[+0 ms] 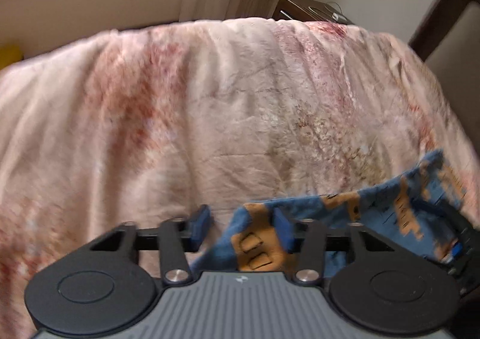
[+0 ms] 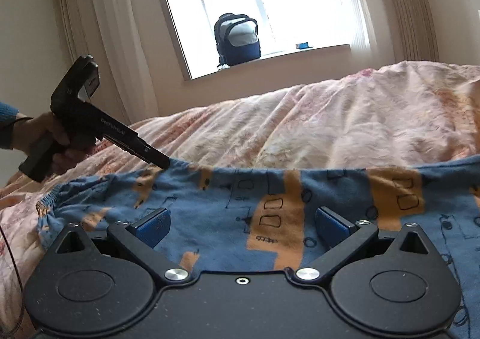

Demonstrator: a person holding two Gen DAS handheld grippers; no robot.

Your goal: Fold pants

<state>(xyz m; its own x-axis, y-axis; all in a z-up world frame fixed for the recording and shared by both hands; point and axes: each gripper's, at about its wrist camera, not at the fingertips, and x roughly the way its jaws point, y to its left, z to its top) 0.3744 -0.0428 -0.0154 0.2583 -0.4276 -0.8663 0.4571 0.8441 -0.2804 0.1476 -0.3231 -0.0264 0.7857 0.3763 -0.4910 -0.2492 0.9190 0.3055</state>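
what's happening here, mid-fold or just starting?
Looks like an early stage. Blue-and-orange patterned pants lie spread on a pink floral bedspread. The left tool has its tip at the pants' far edge; whether it grips is unclear. The right tool hangs open over the fabric, holding nothing. No fold is visible.

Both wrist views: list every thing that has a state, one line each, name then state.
pants: spread on the bed, unfolded, top edge lifted
left gripper: open, cloth between its fingers
right gripper: open, above the pants
blanket: wrinkled, covering the bed
backpack: upright on the windowsill, top flap open
curtains: drawn aside
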